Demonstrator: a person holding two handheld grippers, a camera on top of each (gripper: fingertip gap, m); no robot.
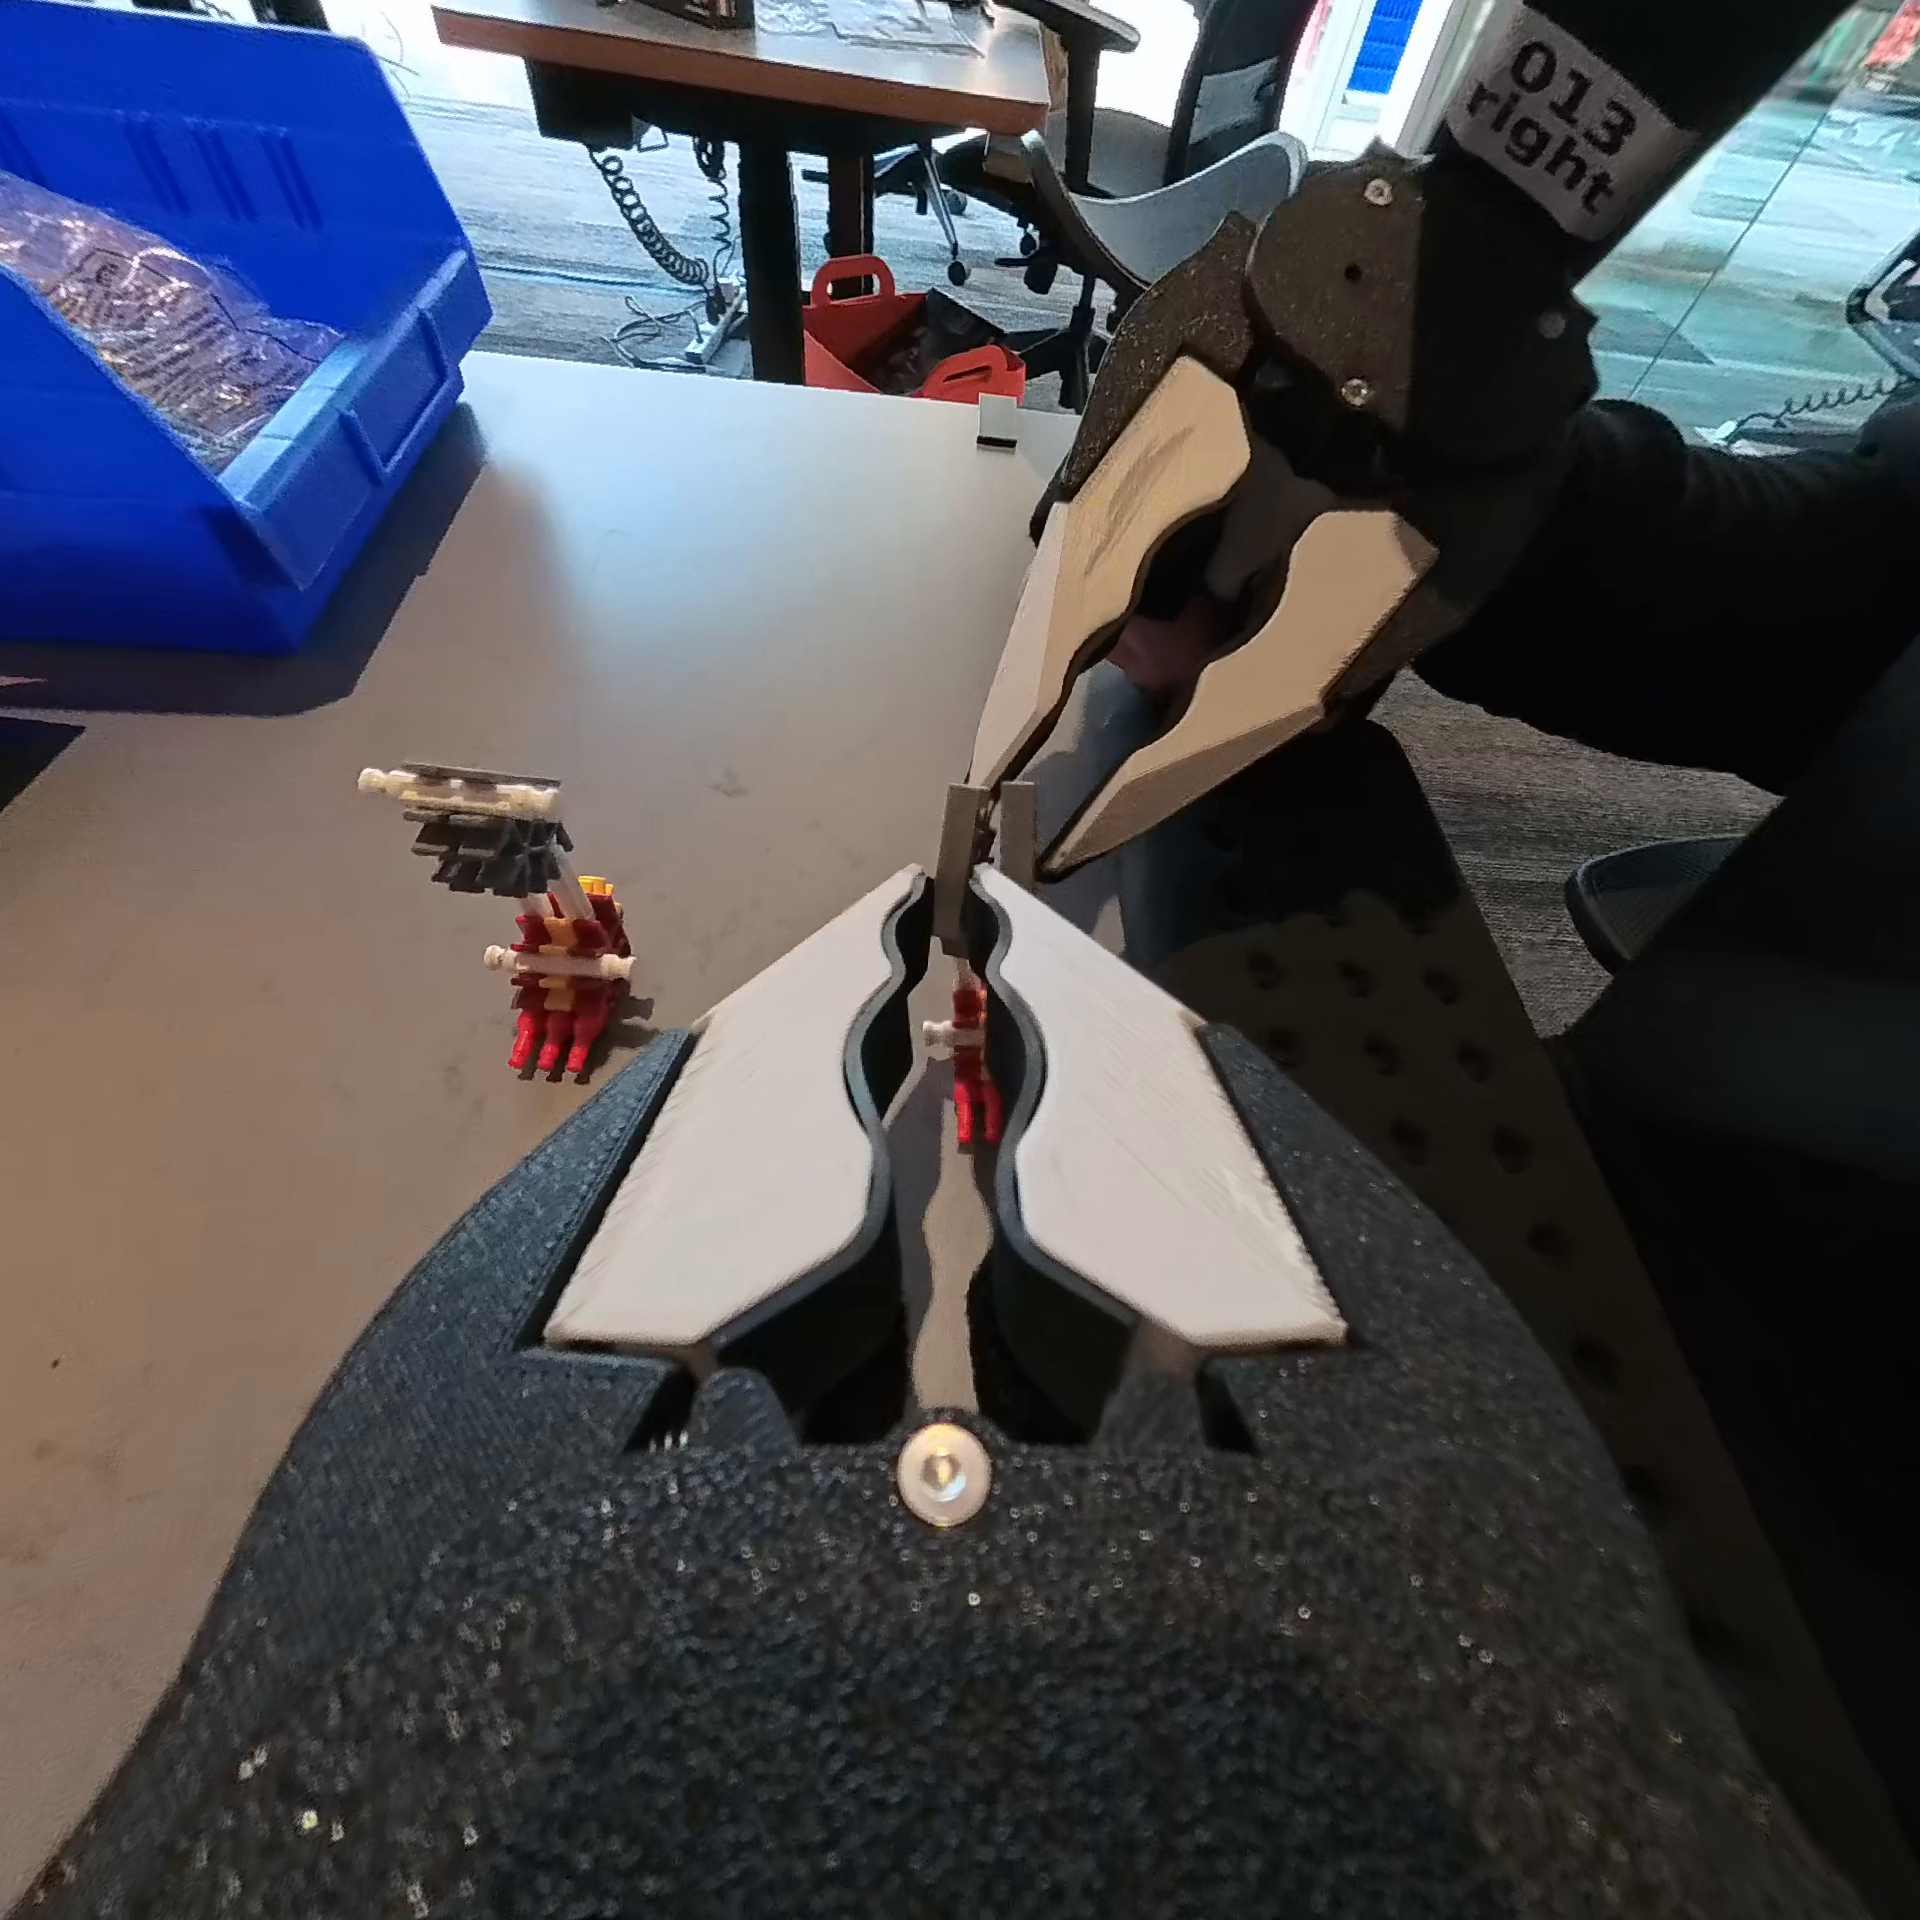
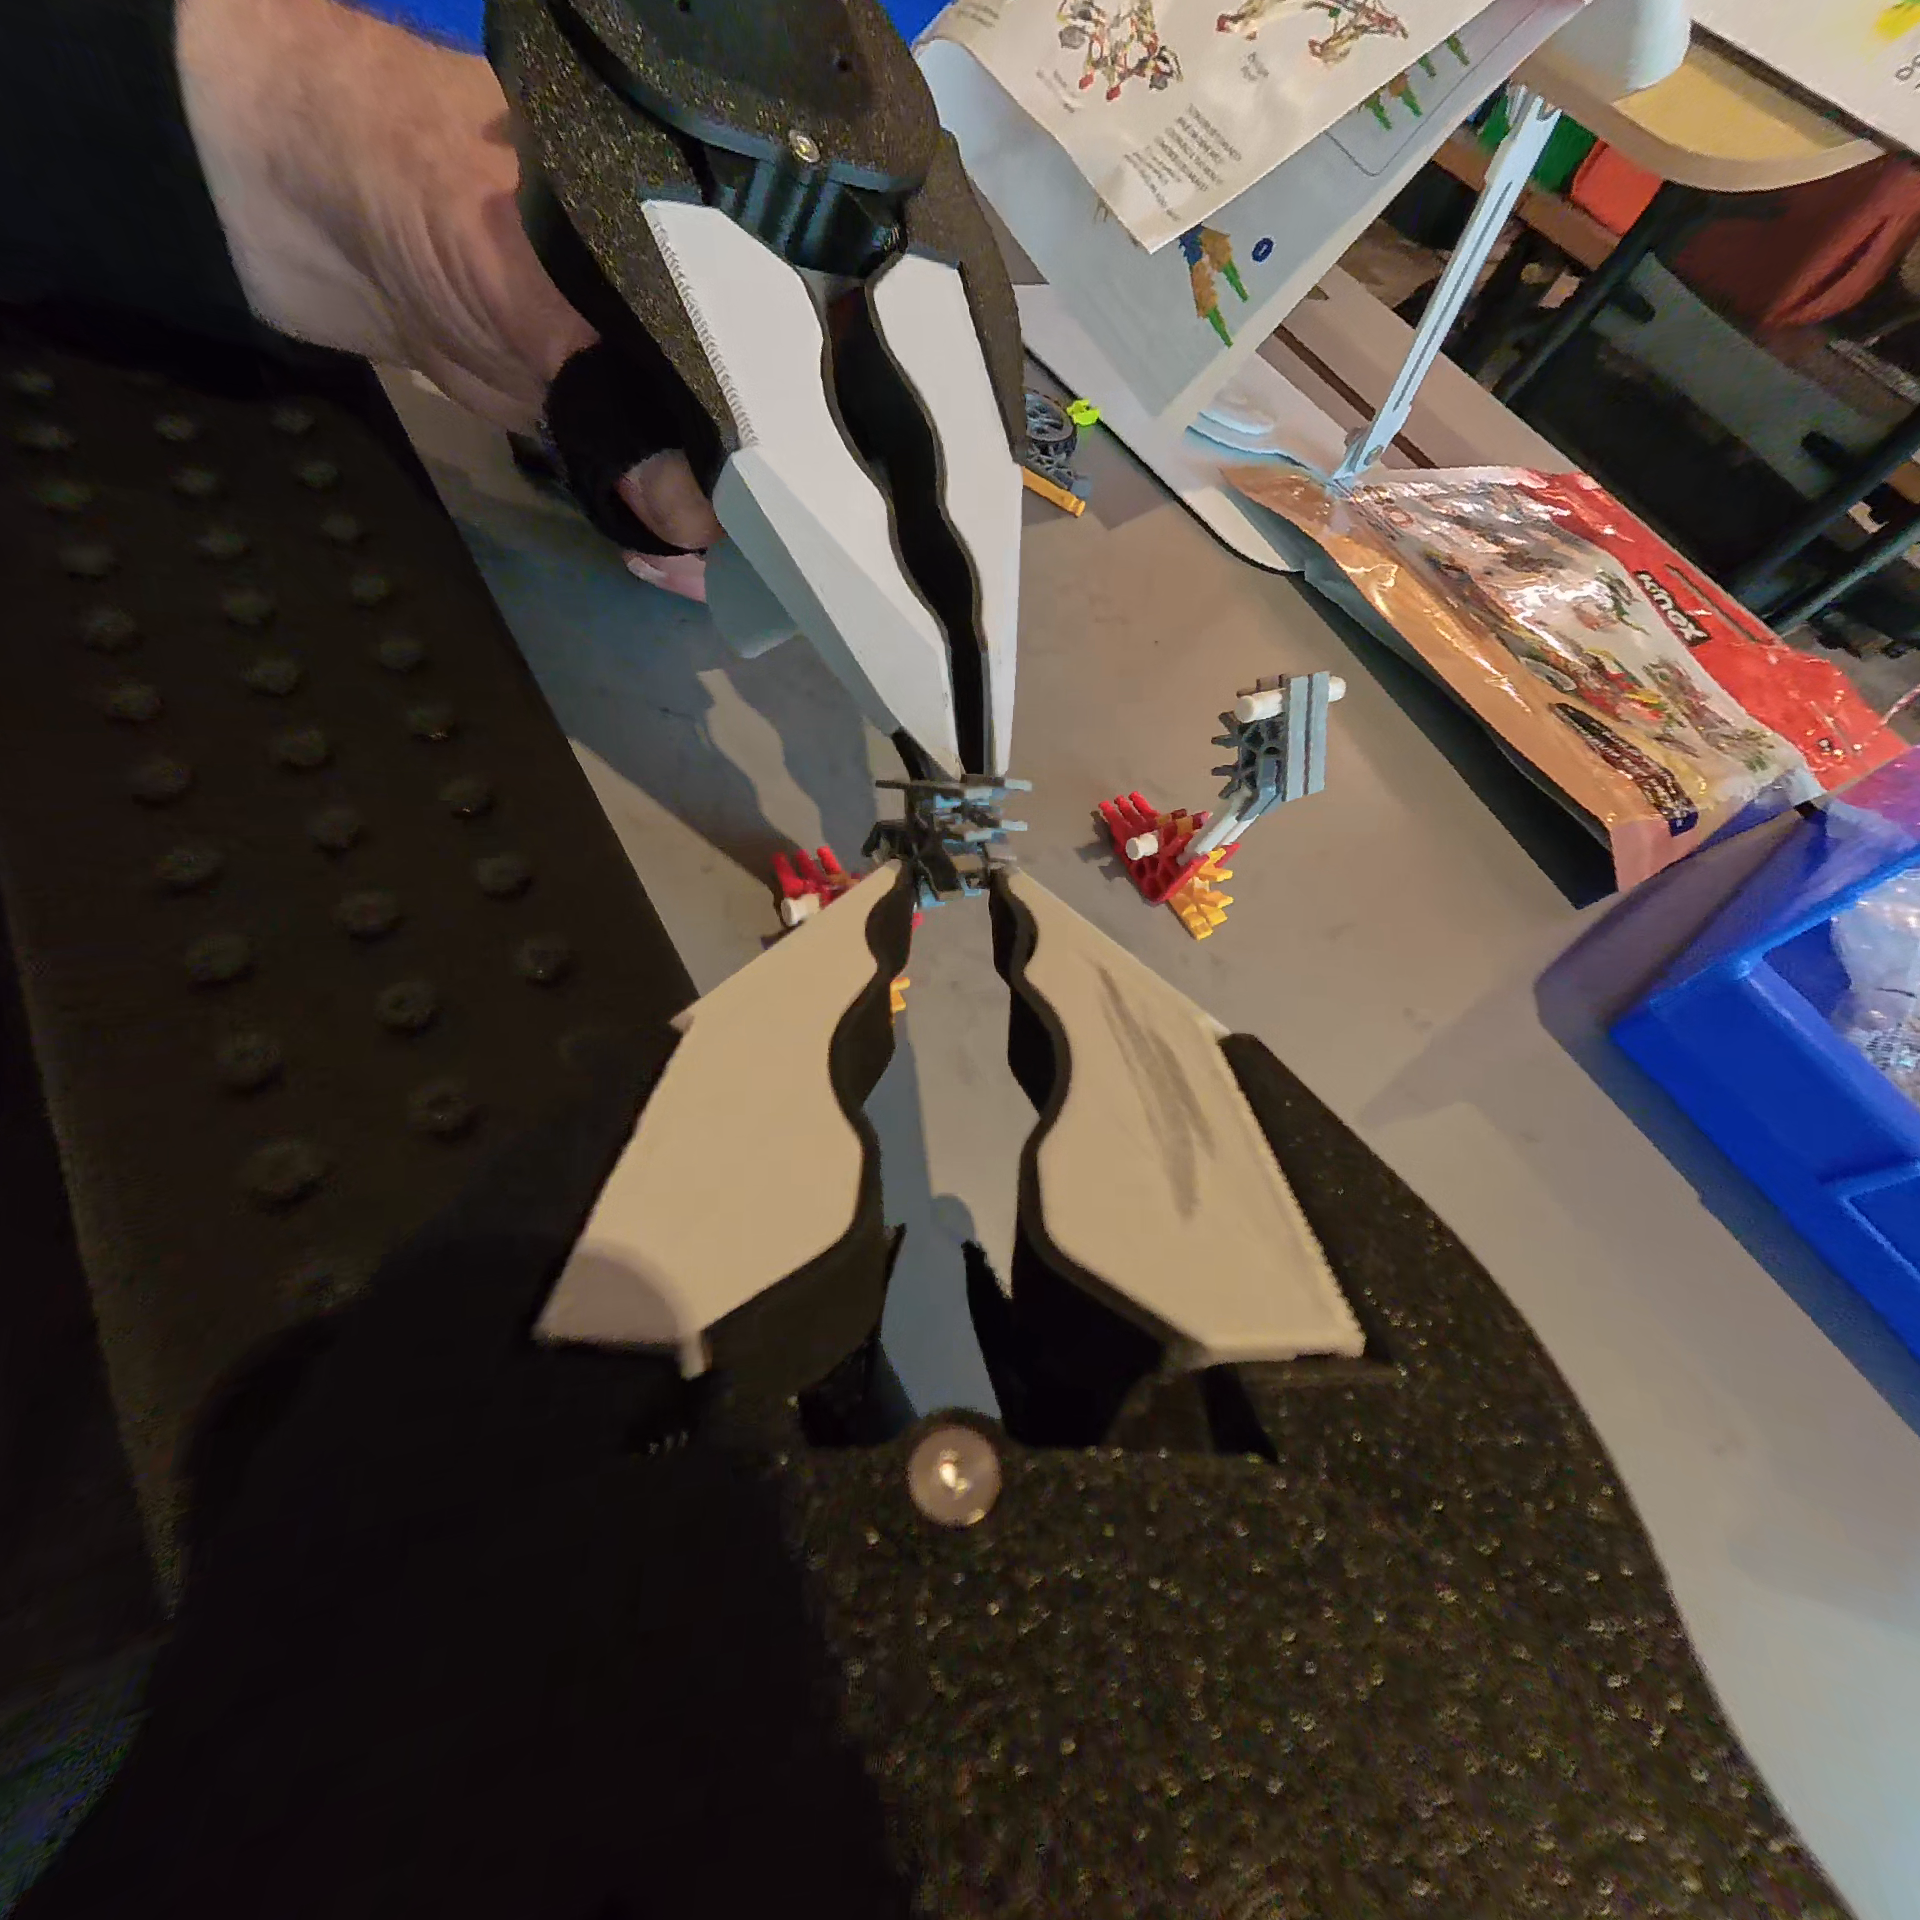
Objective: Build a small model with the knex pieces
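Observation:
My left gripper (image 1: 948, 885) is shut on a small construction-toy assembly (image 1: 970, 1049). The assembly has a grey connector on top and a red piece with a white rod hanging below, and it is held above the grey table (image 1: 727, 623). My right gripper (image 2: 948, 885) comes in from the opposite side and is shut on the assembly's grey connector cluster (image 2: 945, 831). It also shows in the left wrist view (image 1: 1013, 821), tip to tip with the left gripper. The left gripper shows in the right wrist view (image 2: 971, 769), held by a hand. A second red, yellow and grey model (image 1: 530, 914) (image 2: 1226, 810) stands on the table nearby.
A blue bin (image 1: 208, 416) (image 2: 1766, 1039) holding plastic bags stands at the table's side. A toy parts bag (image 2: 1558, 644), instruction sheets (image 2: 1195, 125) and a loose grey wheel (image 2: 1049, 426) lie further back. A black perforated chair (image 2: 260, 727) sits by the table edge. Left and right tips are no more than a few centimetres apart.

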